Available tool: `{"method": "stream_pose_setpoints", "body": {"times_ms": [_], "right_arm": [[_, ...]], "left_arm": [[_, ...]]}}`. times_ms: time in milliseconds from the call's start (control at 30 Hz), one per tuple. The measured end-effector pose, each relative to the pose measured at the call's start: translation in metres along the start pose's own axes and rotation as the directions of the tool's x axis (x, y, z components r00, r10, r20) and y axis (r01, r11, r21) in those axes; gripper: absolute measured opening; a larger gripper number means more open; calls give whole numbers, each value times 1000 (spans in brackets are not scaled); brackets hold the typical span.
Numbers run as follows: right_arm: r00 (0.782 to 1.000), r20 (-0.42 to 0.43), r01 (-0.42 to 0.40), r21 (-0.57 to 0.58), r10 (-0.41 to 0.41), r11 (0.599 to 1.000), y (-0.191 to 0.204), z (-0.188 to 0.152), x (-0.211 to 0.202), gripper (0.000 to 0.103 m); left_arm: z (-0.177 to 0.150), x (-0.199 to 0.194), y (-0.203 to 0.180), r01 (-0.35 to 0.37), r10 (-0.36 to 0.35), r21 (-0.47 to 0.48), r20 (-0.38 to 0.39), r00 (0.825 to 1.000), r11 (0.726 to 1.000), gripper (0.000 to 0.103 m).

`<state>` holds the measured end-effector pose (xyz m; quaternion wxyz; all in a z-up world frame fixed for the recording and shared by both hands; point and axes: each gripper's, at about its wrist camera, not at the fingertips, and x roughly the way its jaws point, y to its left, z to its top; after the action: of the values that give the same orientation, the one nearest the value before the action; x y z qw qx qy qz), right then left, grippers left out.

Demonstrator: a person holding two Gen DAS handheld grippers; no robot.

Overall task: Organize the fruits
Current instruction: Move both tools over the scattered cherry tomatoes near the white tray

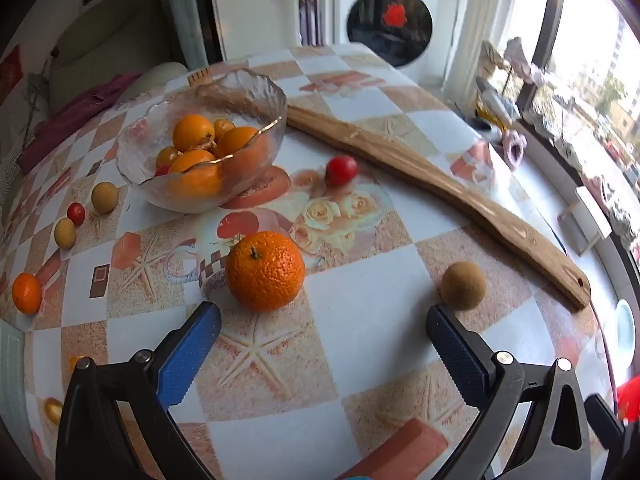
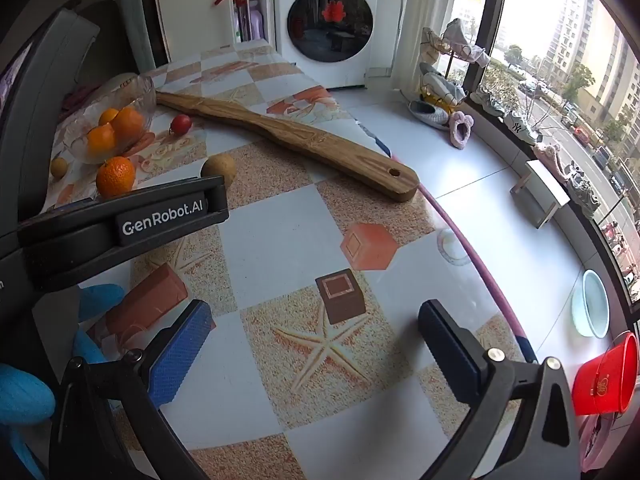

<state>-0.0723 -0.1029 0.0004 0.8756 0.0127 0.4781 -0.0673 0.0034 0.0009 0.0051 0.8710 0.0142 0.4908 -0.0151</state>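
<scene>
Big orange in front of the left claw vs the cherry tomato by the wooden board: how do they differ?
The orange is much larger than the cherry tomato. The orange is orange with pitted, dimpled skin; the tomato is red, smooth and glossy. The orange lies nearer the left claw. Both sit loose on the tablecloth, outside the glass bowl.

A glass bowl (image 1: 256, 92), loose fruits and a long wooden board (image 1: 440, 184) are carried by the patterned surface (image 1: 360, 320).

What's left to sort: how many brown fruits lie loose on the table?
3 brown fruits: two left of the glass bowl, one near the wooden board. The bowl may hide others.
</scene>
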Motion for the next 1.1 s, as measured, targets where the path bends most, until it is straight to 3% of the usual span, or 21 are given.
{"method": "stream_pose_setpoints", "body": {"times_ms": [33, 100, 133, 267, 467, 600, 667, 800, 833, 967, 1033, 1100], "right_arm": [[1000, -31, -6, -10, 6, 1000, 0, 0, 0, 103], [997, -82, -1, -22, 0, 1000, 0, -5, -3, 103], [988, -154, -7, -20, 4, 1000, 0, 2, -1, 103], [978, -203, -43, -26, 37, 999, 2, 13, -29, 103], [936, -329, -133, 10, 129, 991, 31, 17, -82, 103], [891, -417, -182, 35, 180, 983, 54, 6, -110, 103], [883, -437, -173, 35, 171, 984, 66, -1, -124, 103], [882, -455, -150, -16, 127, 989, 92, -9, -144, 103], [878, -465, -147, -28, 117, 989, 97, -10, -148, 103], [848, -513, -173, -30, 133, 984, 108, -17, -155, 103], [839, -529, -176, -42, 128, 984, 111, -19, -155, 103], [838, -534, -171, -67, 110, 983, 113, -21, -155, 103]], "left_arm": [[6, -2, 1, 2, -2, 11, -33, 999, 1000, 103], [11, -23, 6, 18, -18, 41, -10, 1000, 999, 103], [9, -38, 15, 48, -49, 51, 11, 999, 998, 103], [-9, -105, 49, 76, -81, 93, 52, 995, 993, 103], [-56, -170, 128, 160, -150, 81, -118, 982, 984, 103], [-88, -188, 167, 180, -165, 35, -259, 952, 983, 103], [-101, -195, 179, 126, -108, 42, -289, 951, 991, 103], [-115, -194, 205, 104, -81, 39, -390, 917, 994, 103], [-117, -195, 211, 112, -90, 34, -392, 915, 993, 103], [-110, -212, 220, 68, -48, 46, -345, 937, 997, 103], [-108, -215, 224, 78, -64, 24, -353, 934, 997, 103], [-106, -214, 223, 96, -89, 1, -387, 918, 995, 103]]}}
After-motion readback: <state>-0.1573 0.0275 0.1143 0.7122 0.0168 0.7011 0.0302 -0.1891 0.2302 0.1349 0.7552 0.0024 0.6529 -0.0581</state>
